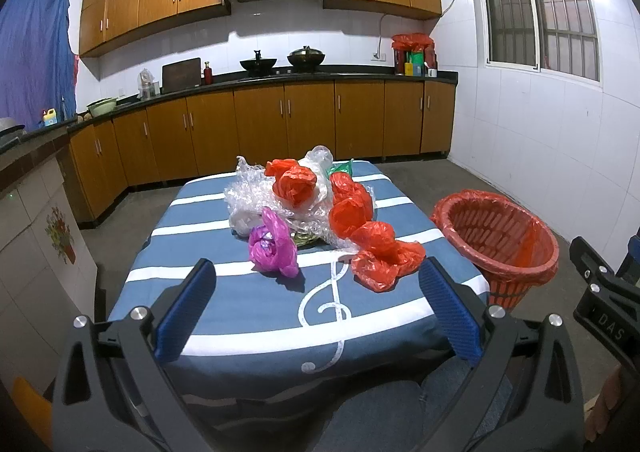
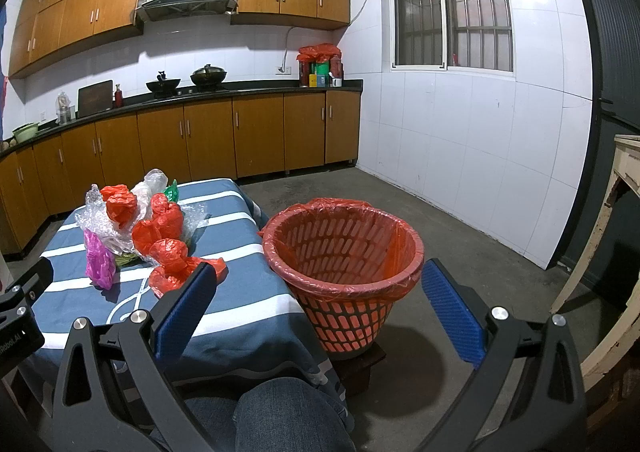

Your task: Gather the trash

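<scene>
We find both tools idle. The left gripper (image 1: 316, 308) hangs over the near end of the table (image 1: 256, 316) with its blue pads spread wide and nothing between them; the right gripper (image 2: 316, 308) is likewise spread and empty, aimed at the waste basket (image 2: 344, 276).

The trash sits in one heap on the striped cloth, at 12 o'clock from the left gripper: a magenta plastic bag (image 1: 274, 246) nearest, a crumpled red bag (image 1: 384, 256) at about 1 o'clock, more red bags (image 1: 294, 182) behind, all tangled with bubble wrap (image 1: 256, 196). The red basket, lined with a red bag, stands off the table's right side on a small dark block, at 2 o'clock from the left gripper and dead ahead of the right.

Our judgement: collection has not started, as the basket's visible interior looks empty. The magenta bag is the sound first pick, being closest and standing a little apart from the heap. We would close on its bunched crown, lift straight up to check nothing trails with it, then carry it over the rim before letting go. The film is light and springy, so a shallow pinch may slip.

Limits of inspection: a green scrap (image 1: 342, 168) at the far side and something greenish under the wrap cannot be identified. The basket floor is out of sight in the left view. The person's denim-clad knee (image 2: 288, 412) blocks the table's near edge.
</scene>
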The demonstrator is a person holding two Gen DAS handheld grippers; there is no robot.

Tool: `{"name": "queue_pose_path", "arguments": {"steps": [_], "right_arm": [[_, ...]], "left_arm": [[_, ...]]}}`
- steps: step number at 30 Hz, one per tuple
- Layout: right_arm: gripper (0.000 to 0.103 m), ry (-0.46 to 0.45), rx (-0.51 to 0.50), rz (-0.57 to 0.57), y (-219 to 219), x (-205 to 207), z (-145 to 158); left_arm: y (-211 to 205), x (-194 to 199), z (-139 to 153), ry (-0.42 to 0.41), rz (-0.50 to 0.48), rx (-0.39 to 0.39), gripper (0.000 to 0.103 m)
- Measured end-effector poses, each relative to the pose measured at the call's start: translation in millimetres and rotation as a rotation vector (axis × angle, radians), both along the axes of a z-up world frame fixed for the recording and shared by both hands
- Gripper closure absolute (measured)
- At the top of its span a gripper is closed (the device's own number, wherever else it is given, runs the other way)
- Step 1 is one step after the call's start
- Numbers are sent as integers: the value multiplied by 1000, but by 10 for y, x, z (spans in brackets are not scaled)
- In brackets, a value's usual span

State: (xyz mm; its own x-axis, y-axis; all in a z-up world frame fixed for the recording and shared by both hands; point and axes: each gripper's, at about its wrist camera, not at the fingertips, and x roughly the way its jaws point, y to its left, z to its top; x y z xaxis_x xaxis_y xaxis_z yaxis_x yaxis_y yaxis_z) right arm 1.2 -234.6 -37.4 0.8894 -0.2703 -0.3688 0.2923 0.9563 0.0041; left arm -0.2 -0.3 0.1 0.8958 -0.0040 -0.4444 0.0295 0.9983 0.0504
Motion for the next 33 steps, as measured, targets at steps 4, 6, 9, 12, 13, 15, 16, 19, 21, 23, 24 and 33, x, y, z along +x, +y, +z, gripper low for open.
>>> {"name": "queue_pose_path", "arguments": {"steps": [4,6,9,12,13,15,16,19,21,23,24,33], "right_arm": [[2,0,0,0,-2,0,-1],[2,0,1,0,-3,0,1],[2,0,-1,0,-2,0,3],[2,0,0,0,-4,1,4],[2,0,0,0,-4,2,4],[2,0,1,0,-5,2,5],[2,0,0,0,-5,2,5],[2,0,0,0,-5,3,6],[2,0,0,0,-5,4,5],[2,1,0,0,-7,5,5],[2,1,0,0,-7,5,6],[2,1,0,-1,-11,16,0]], "left_arm": [[1,1,-1,0,0,0,4],[1,2,-1,1,0,-1,4],[1,0,0,1,1,-1,4],[0,1,0,2,0,-1,4],[2,3,-1,2,0,-1,4],[1,2,0,3,0,-1,4],[2,4,-1,3,0,-1,4],[3,4,-1,3,0,-2,4],[2,3,-1,3,0,-2,4],[3,5,-1,4,0,-2,4],[1,1,0,4,0,-2,4],[-18,-29,-70,5,1,-2,4]]}}
